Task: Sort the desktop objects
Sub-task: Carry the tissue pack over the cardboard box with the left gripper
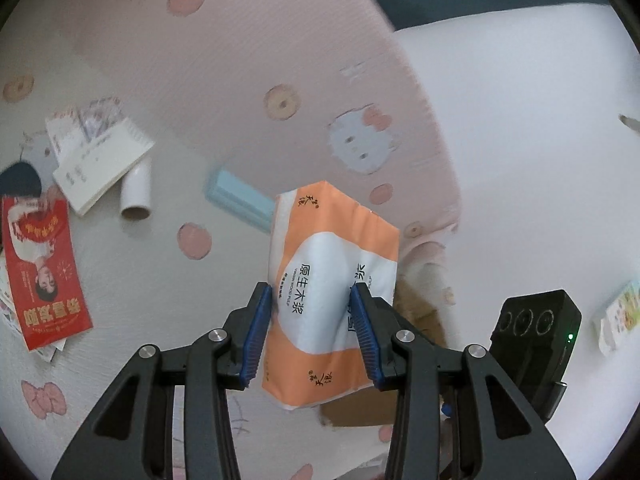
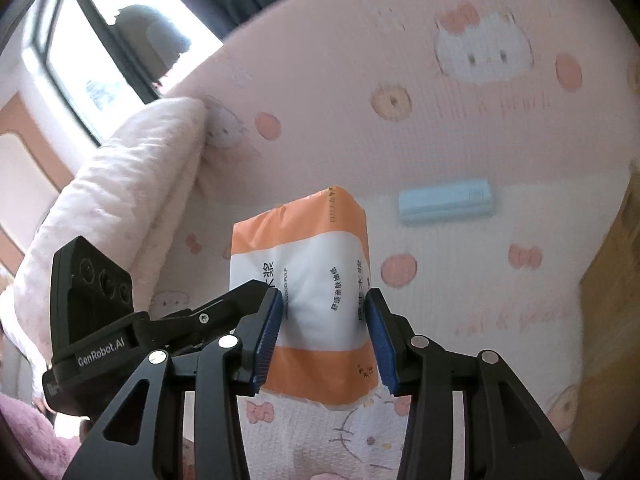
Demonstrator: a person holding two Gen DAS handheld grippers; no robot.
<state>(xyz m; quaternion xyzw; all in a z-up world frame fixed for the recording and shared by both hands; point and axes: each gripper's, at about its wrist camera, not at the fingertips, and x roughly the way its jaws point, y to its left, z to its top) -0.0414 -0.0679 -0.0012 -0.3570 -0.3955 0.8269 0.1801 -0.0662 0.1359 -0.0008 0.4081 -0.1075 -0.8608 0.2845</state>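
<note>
In your left wrist view, your left tongs [image 1: 312, 312] are pinching the orange-and-white tissue pack [image 1: 332, 280], blue pads [image 1: 258, 336] pressed into its two sides so the wrapper dimples. The pack is lifted above the pink cartoon-print bedspread [image 1: 248, 60], not resting on it. Below and left lie the things you have yet to deal with: a light blue box [image 1: 240, 198] just beyond the pack, a white tube [image 1: 137, 192] partly tucked under a white booklet [image 1: 100, 168], and a red leaflet [image 1: 42, 272] on other papers at the far left. Under the pack's right edge shows a brown cardboard surface [image 1: 420, 312]; whether it is a collecting box you cannot tell from here. The black body of your other tool [image 1: 532, 340] sits at the right.

In your right wrist view, your right tongs [image 2: 324, 320] are also clamped on the same pack, one pad on each side of its white middle. The left tool reaches in from the left and meets the pack's near left edge. The blue box lies on the bedspread beyond, well apart; a pillow [image 2: 132, 184] leans at the left.

Judging by this, sorting is at an early stage: one item is in hand and unplaced, while the box, tube, booklet and papers remain scattered.
</note>
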